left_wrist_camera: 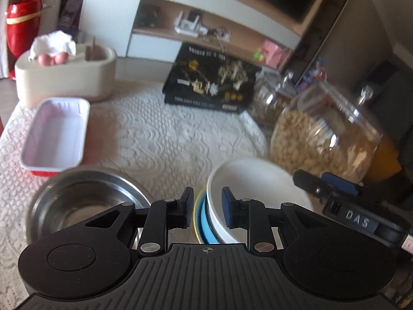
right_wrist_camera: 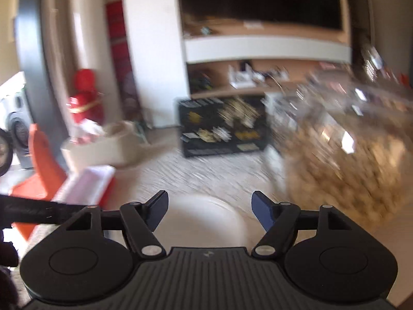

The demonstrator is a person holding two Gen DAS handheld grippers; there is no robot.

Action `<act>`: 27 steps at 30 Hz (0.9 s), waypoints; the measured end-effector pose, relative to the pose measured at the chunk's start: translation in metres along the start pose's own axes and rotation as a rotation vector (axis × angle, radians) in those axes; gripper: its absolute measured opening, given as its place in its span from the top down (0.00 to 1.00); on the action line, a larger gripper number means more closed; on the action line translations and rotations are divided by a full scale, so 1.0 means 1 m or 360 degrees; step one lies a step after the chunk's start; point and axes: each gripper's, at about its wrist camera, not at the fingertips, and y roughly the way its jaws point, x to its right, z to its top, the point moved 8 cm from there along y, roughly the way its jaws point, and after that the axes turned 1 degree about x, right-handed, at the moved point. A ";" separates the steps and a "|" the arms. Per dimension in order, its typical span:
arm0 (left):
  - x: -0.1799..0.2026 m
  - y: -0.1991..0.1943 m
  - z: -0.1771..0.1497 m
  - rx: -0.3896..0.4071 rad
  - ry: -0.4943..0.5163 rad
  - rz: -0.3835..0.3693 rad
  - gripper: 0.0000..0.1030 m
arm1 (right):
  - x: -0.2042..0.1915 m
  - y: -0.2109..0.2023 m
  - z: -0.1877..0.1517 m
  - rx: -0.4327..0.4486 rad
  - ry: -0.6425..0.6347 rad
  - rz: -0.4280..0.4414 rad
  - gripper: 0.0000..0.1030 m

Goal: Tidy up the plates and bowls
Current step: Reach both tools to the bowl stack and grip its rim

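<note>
In the left wrist view a white bowl [left_wrist_camera: 255,188] sits nested on a blue bowl [left_wrist_camera: 202,222] with a yellow rim. A steel bowl [left_wrist_camera: 82,201] stands to their left. My left gripper [left_wrist_camera: 207,208] straddles the near left rims of the stacked bowls, its jaws a small gap apart. My right gripper [left_wrist_camera: 330,183] shows at the right of that view, beside the white bowl. In the blurred right wrist view my right gripper [right_wrist_camera: 209,209] is open wide above the white bowl [right_wrist_camera: 206,219], holding nothing.
A white-lined red tray [left_wrist_camera: 55,137] lies at the left, a beige tissue holder [left_wrist_camera: 64,77] behind it. Two glass jars [left_wrist_camera: 325,134] of nuts stand at the right, a black box [left_wrist_camera: 211,77] at the back. A lace cloth [left_wrist_camera: 160,139] covers the table.
</note>
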 end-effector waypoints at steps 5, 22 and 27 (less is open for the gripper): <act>-0.008 0.024 -0.016 -0.0092 -0.0005 0.0052 0.64 | 0.029 0.034 -0.031 -0.0195 0.0026 0.0033 0.55; -0.008 0.078 -0.033 -0.0392 -0.0117 -0.0064 0.54 | 0.033 0.095 -0.072 -0.0676 0.0170 0.0416 0.56; -0.009 0.084 -0.035 -0.0419 -0.0186 -0.0074 0.54 | 0.031 0.098 -0.075 -0.0773 0.0264 0.0479 0.50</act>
